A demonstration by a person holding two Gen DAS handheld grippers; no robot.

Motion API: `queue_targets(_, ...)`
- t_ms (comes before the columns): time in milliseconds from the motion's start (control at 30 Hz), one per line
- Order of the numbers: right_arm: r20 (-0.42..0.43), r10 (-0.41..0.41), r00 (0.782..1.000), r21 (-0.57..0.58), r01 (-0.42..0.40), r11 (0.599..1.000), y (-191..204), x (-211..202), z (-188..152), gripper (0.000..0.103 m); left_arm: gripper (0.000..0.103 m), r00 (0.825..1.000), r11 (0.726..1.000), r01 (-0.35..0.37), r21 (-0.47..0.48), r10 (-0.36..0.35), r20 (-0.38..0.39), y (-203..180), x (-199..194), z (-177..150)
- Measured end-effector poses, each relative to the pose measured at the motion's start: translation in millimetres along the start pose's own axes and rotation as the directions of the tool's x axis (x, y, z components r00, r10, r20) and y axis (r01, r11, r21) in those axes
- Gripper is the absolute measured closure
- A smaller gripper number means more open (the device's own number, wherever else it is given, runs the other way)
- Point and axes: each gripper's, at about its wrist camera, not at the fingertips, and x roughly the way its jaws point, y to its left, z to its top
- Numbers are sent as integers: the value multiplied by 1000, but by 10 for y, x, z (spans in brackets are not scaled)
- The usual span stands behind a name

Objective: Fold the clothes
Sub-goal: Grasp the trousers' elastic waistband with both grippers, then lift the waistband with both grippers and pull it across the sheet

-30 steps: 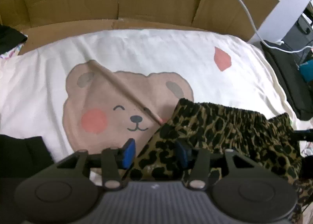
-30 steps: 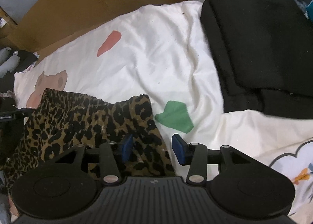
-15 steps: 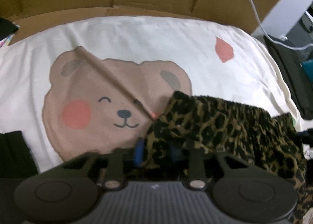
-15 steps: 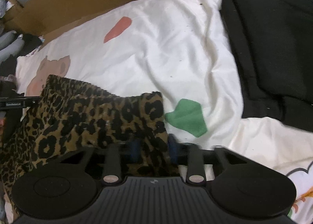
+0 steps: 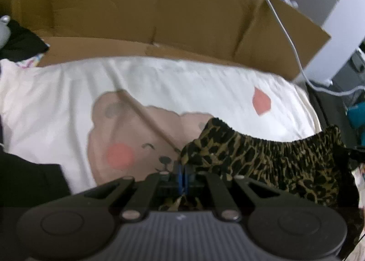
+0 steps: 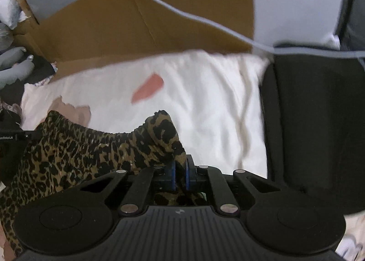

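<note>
**Leopard print pinched at both waistband corners**

Leopard-print cloth, brown and black: shorts [image 5: 269,160] with a gathered elastic waistband, stretched across a cream bedsheet [image 5: 173,83] printed with a bear face [image 5: 136,138].

Far left in the left wrist view: dark cloth [image 5: 20,42] at the edge of the bed, more black fabric [image 5: 29,181] lower down. Behind the bed, flattened brown cardboard [image 5: 141,10] standing as a backdrop, with a white cable [image 5: 282,30] trailing over it to the right.

Left claw [image 5: 182,177]: blue pads pressed almost together, pinching the left corner of the waistband, having just been closing on it. Cloth bunched up over the pads and hanging beneath them. Picture blurred.

Between the two claws: waistband sagging in a shallow curve, raised at both held corners, the rest draped down toward the sheet. One pink patch [image 5: 261,103] printed on the sheet beyond it.

Right claw [image 6: 180,177]: blue pads narrowly apart with a fold of leopard cloth squeezed between them, likewise just closed on the right corner of the waistband, which peaks up above the pads.

Right of that: bare cream sheet, creased, then a folded black garment [image 6: 317,124] lying on the bed's right side, touching the sheet's edge.
</note>
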Motion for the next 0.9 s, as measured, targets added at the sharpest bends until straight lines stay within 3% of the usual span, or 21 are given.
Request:
queue_targets(300,48,19,999,-106,-14,994,422,248,540,98,101,997,993,-47,-104,54,61,347,-131,149)
queue_targets(700,106,42,993,-115,-29,993,710,457,975,98,101,984,982,-57,-180,86,158,606,-368,399)
queue_targets(900,74,7,997,-107,1,994,651,653,997,98,97,997,992,-48,-113,54,55,518,-10,392)
